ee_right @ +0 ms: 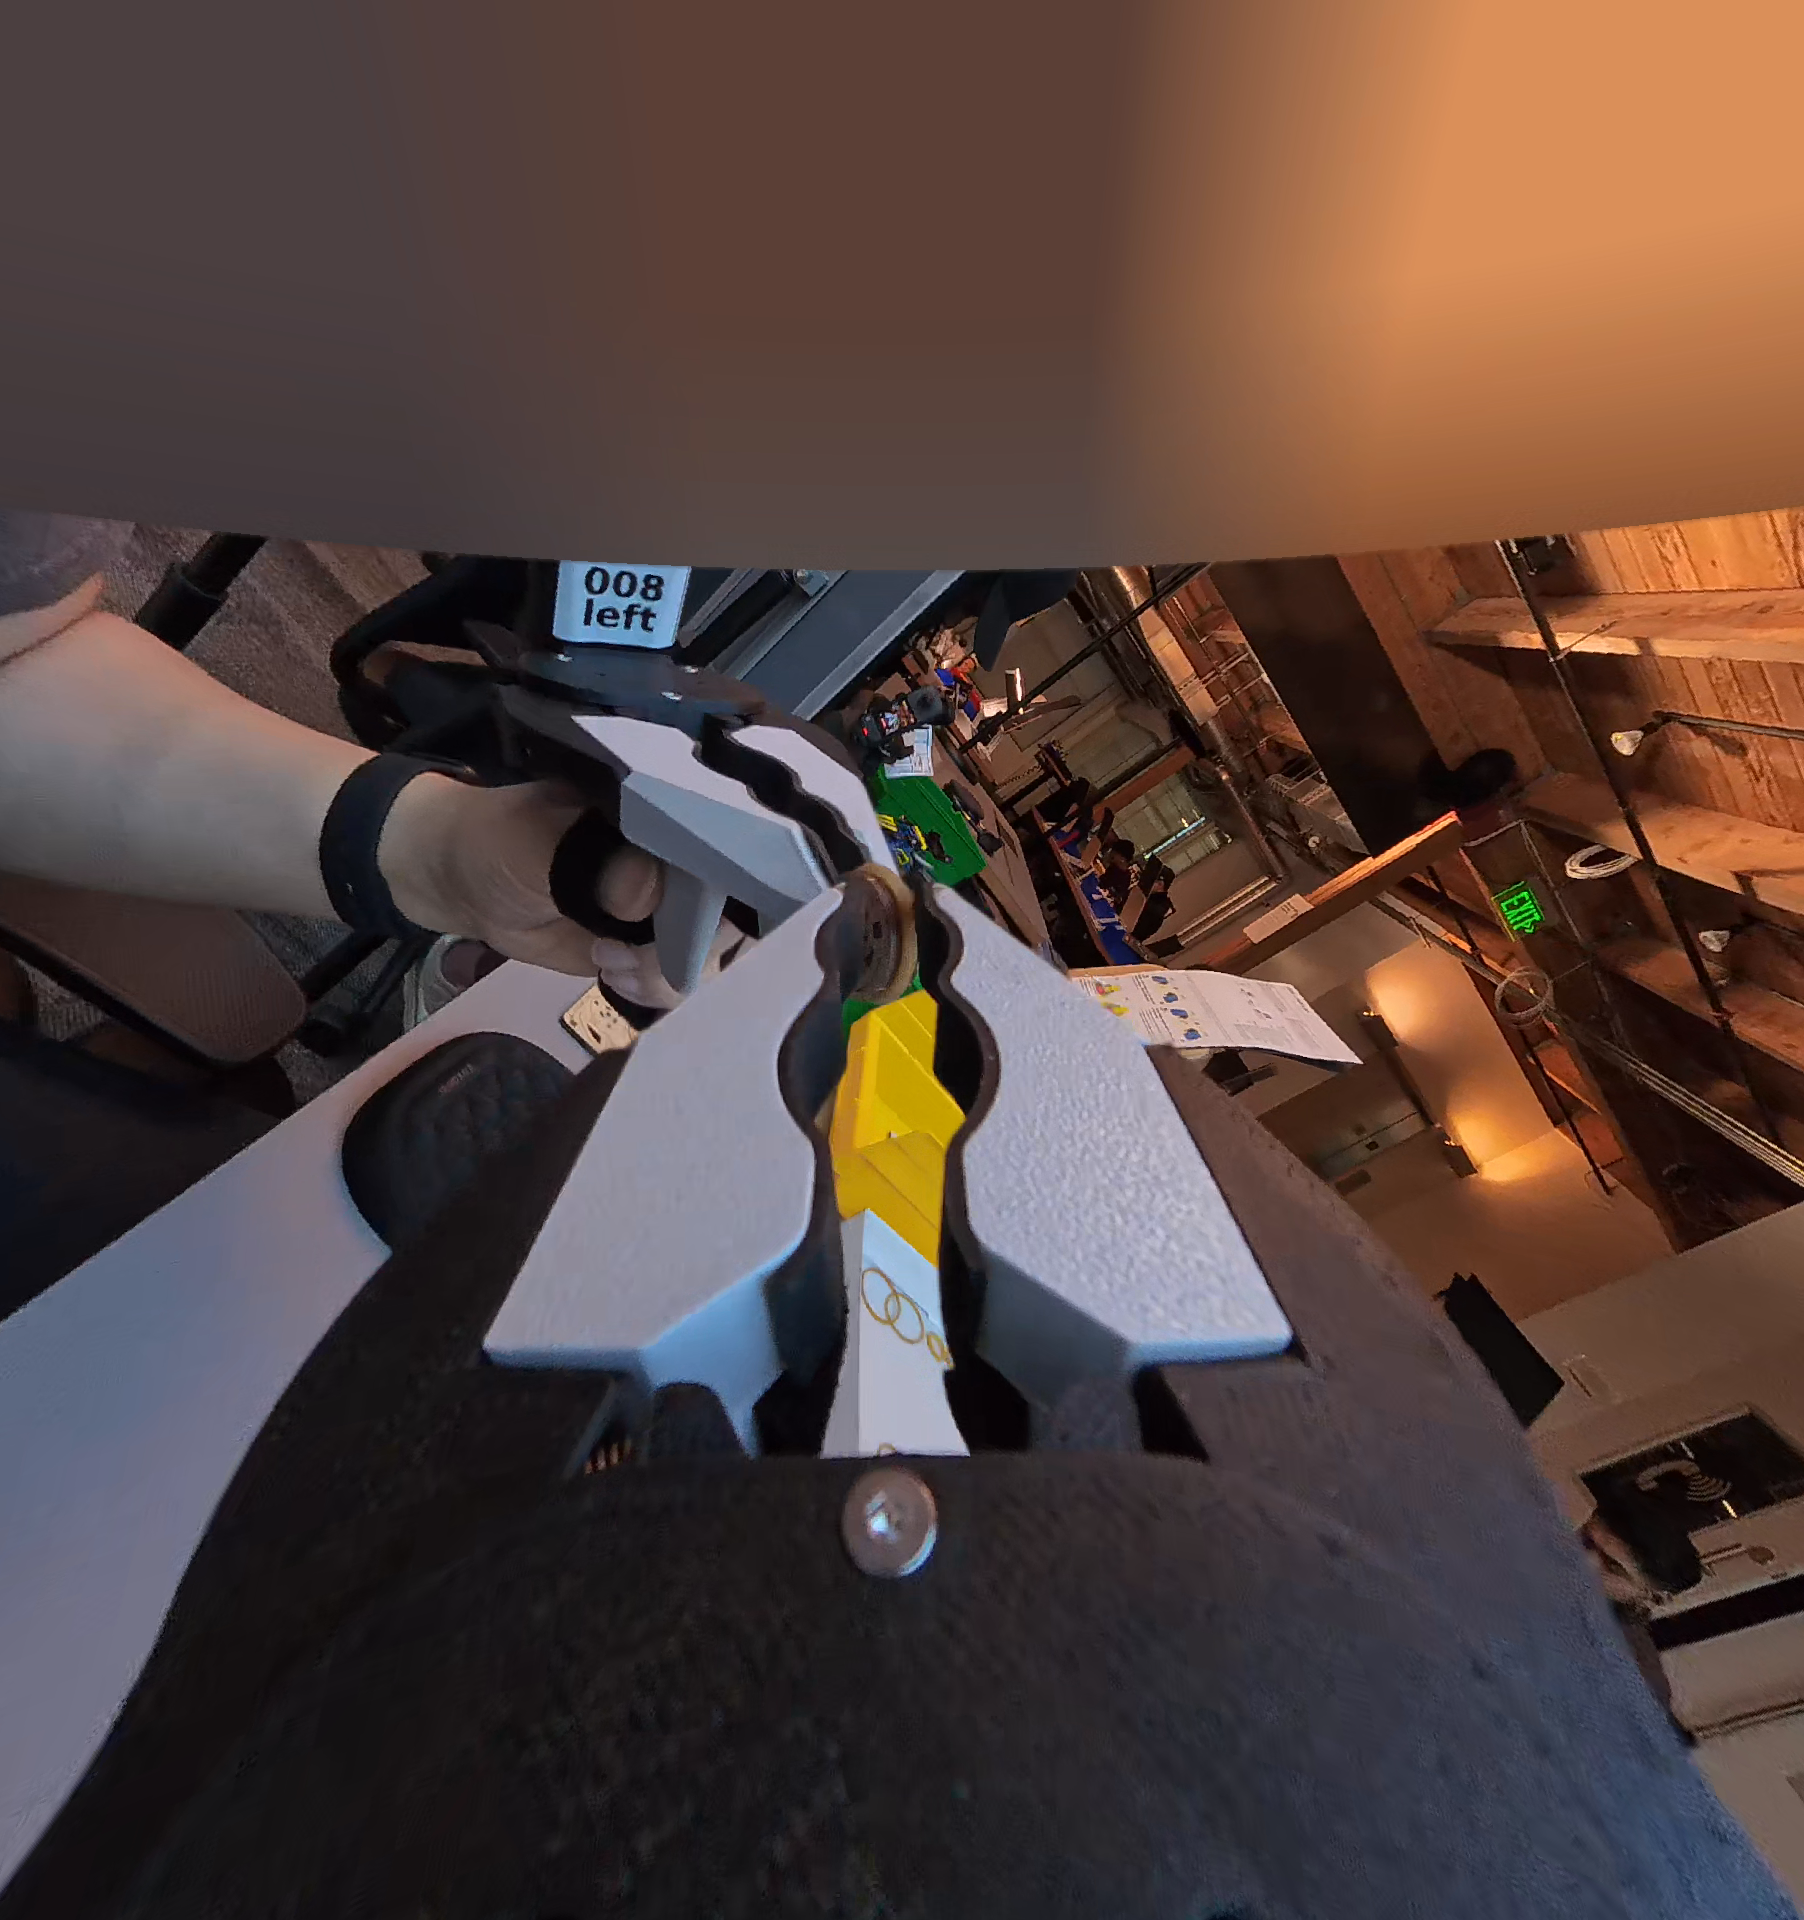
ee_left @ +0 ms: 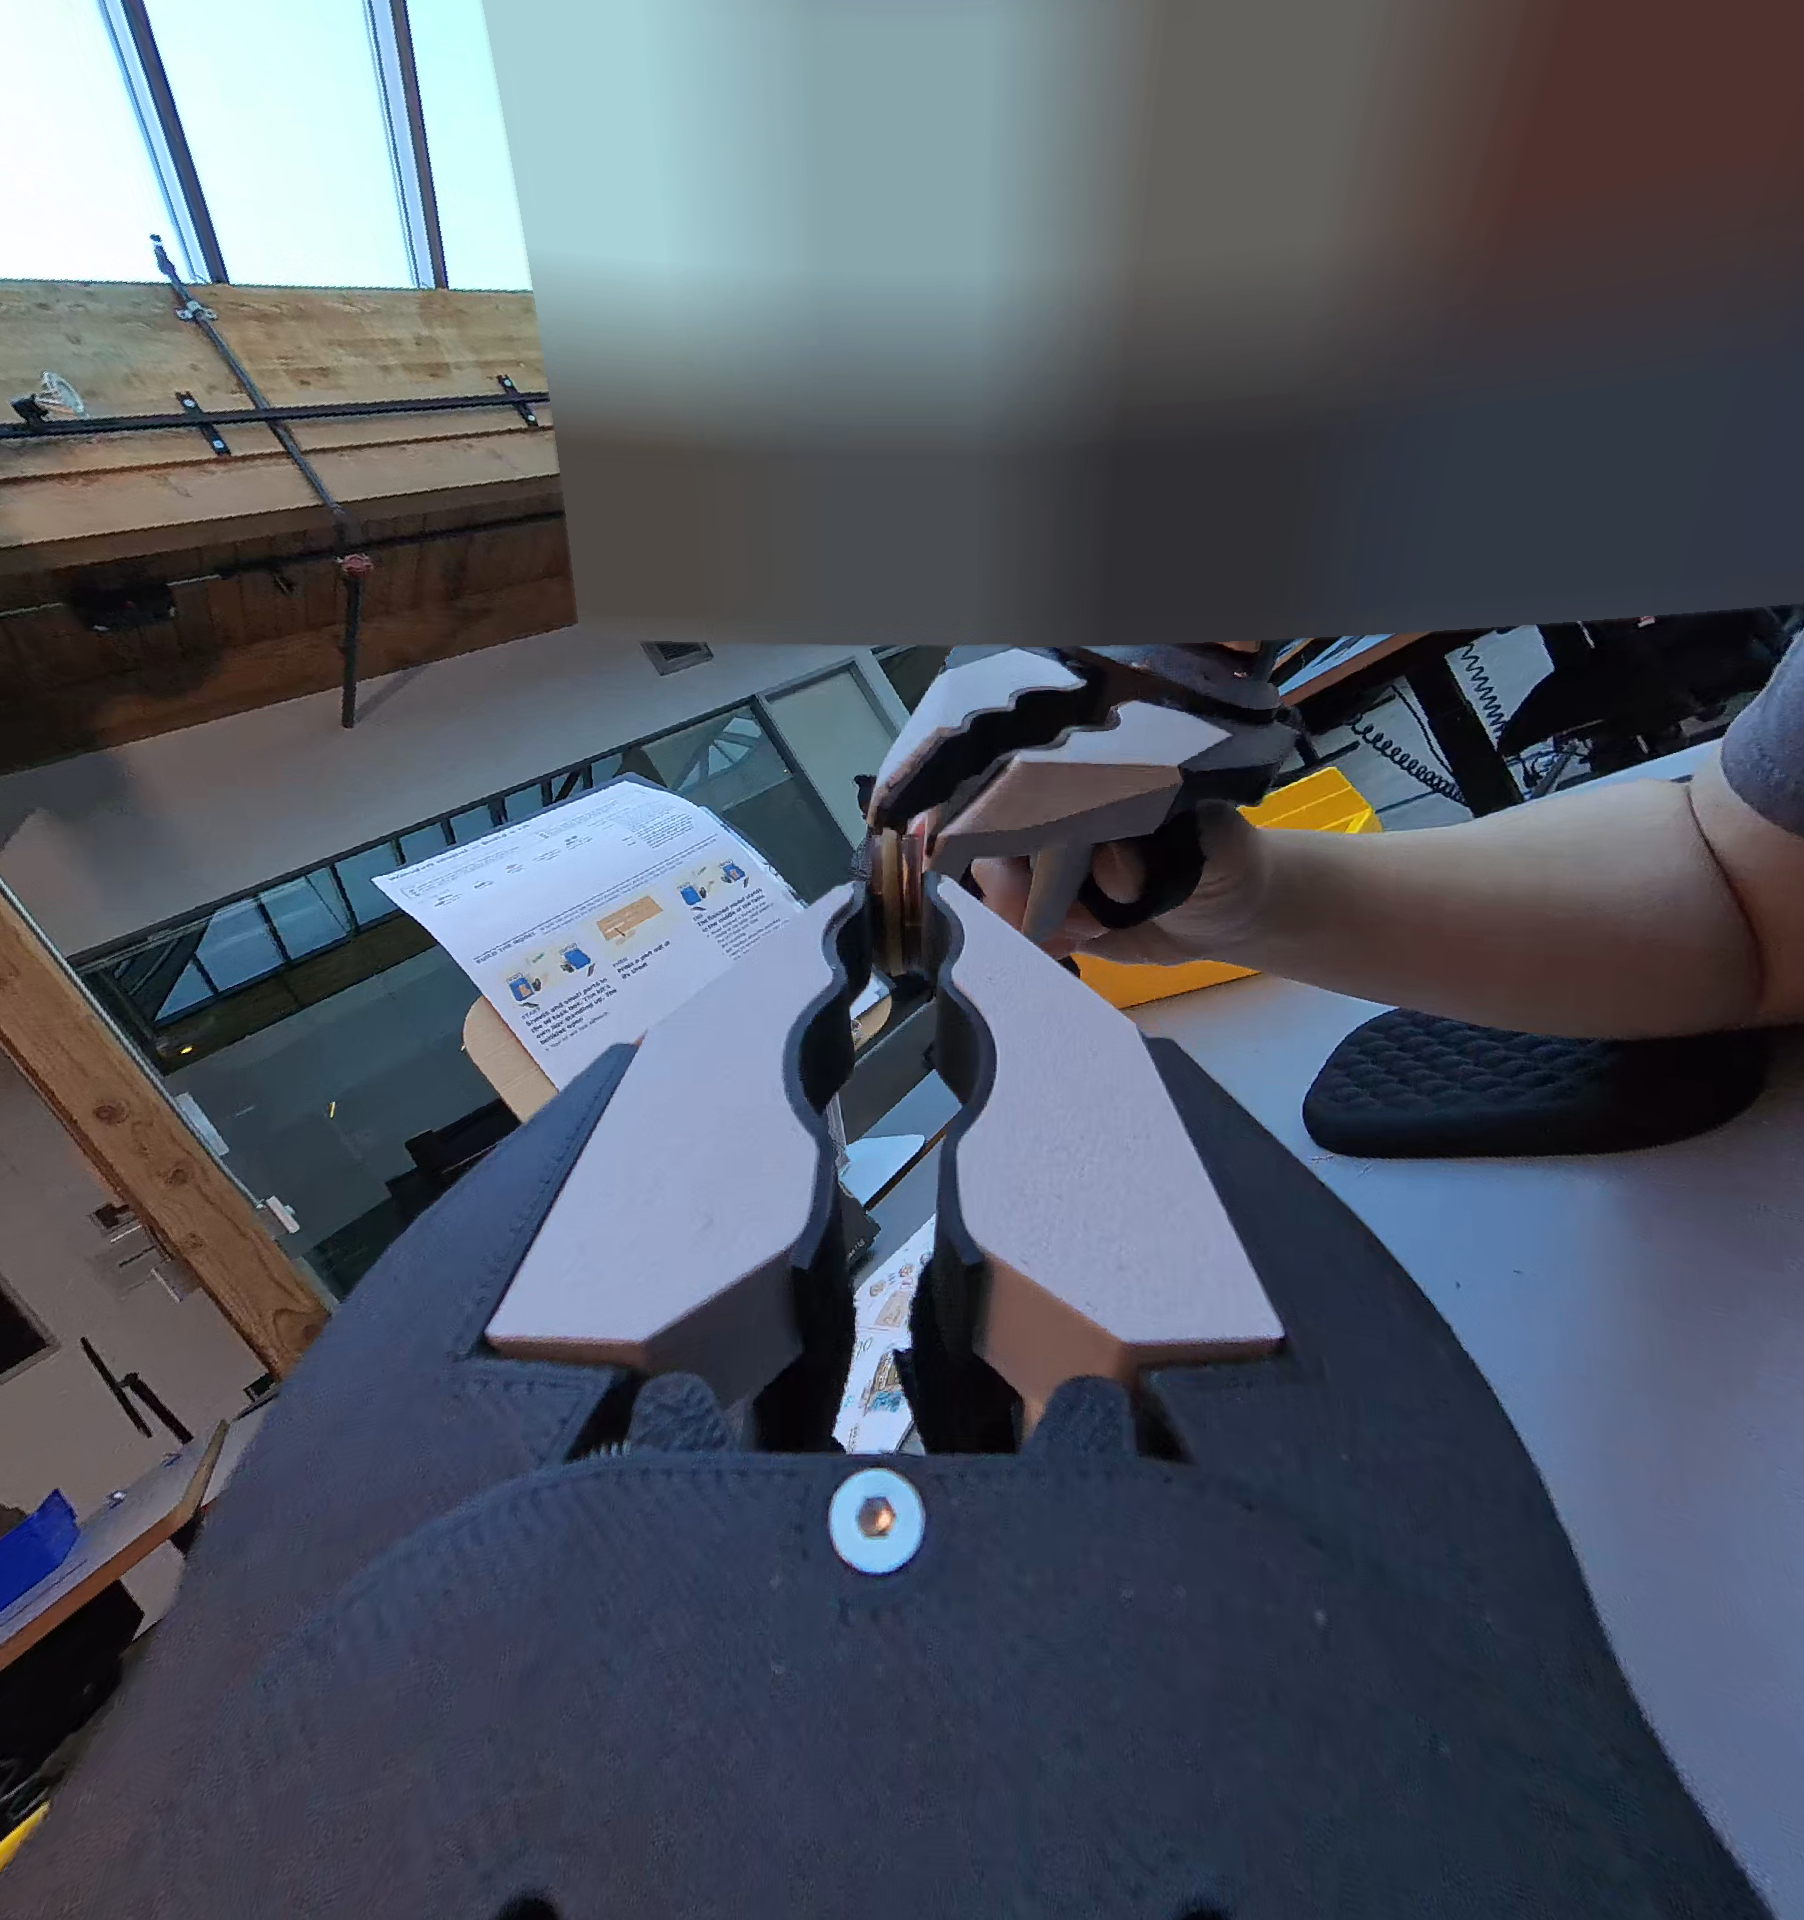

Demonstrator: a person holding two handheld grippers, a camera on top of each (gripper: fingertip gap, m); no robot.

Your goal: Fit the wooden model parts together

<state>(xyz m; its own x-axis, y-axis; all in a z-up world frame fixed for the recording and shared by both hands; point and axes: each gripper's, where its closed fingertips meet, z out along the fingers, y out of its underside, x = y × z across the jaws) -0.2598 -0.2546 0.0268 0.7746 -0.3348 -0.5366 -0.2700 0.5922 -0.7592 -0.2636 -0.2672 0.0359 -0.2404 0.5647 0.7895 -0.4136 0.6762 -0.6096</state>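
Observation:
A small round wooden wheel part (ee_left: 894, 920) is held up in the air above the table, edge-on, with stacked layers showing. My left gripper (ee_left: 896, 896) is shut on its lower half. My right gripper (ee_left: 903, 831) comes in from the upper right, held by a hand, and is shut on its top edge. In the right wrist view the wheel part (ee_right: 882, 940) shows its face with a hub, pinched between my right gripper's (ee_right: 882, 906) tips. The left gripper (ee_right: 854, 860) meets it from the upper left. Whether it is one piece or two pressed together is hidden.
A white table (ee_left: 1604, 1351) lies below with a black wrist rest (ee_left: 1521, 1081), yellow bins (ee_right: 898, 1101), rubber bands (ee_right: 898, 1311) and a small printed sheet (ee_left: 882, 1340). A propped instruction sheet (ee_left: 607, 914) stands behind. A person's forearm (ee_left: 1449, 925) crosses at the right. The grippers are tip to tip, or close to it.

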